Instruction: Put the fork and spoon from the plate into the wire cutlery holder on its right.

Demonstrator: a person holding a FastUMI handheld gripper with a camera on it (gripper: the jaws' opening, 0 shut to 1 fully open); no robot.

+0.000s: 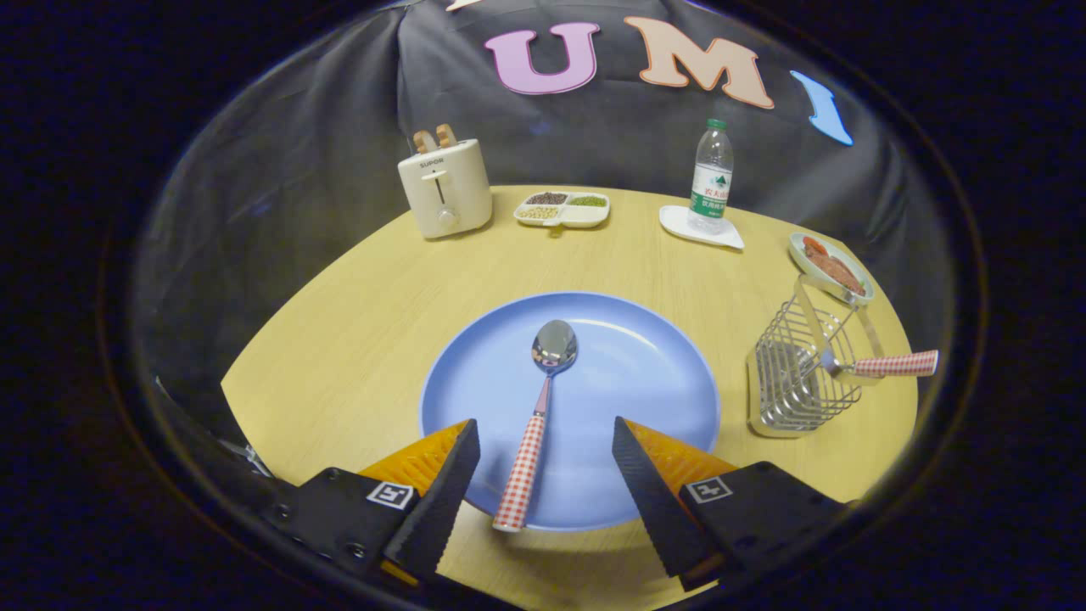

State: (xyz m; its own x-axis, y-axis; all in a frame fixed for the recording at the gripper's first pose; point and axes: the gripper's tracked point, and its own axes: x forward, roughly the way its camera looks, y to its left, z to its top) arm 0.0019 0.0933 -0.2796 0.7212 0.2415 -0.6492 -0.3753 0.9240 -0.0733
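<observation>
A metal spoon (538, 416) with a red-and-white checked handle lay lengthwise on a round blue plate (645, 373), its bowl near the plate's middle and its handle end reaching over the plate's near rim. The gripper (545, 458) hung just above that near rim with its fingers spread wide apart, holding nothing; the spoon's handle ran between them, closer to the left finger and touching neither.

The plate sat at the near edge of a pale wooden table (356, 339). To its right, close to the table's right edge, stood the wire cutlery holder (793, 378). A second utensil (882, 365) with the same checked handle rested across the holder's rim, handle pointing right; judging by the task, this was the fork, already delivered, though its head was hard to make out.

So the spoon seemed to be the step in hand. The next move would call for lowering and centring the fingers on the handle, closing on it, then lifting it toward the holder.

Along the table's far edge stood a cream toaster (445, 187) marked "SUPOR", a divided dish of beans (562, 209), and a water bottle (711, 176) with a green label too small to read, on a white coaster. A small plate of food (830, 267) sat just behind the holder.
</observation>
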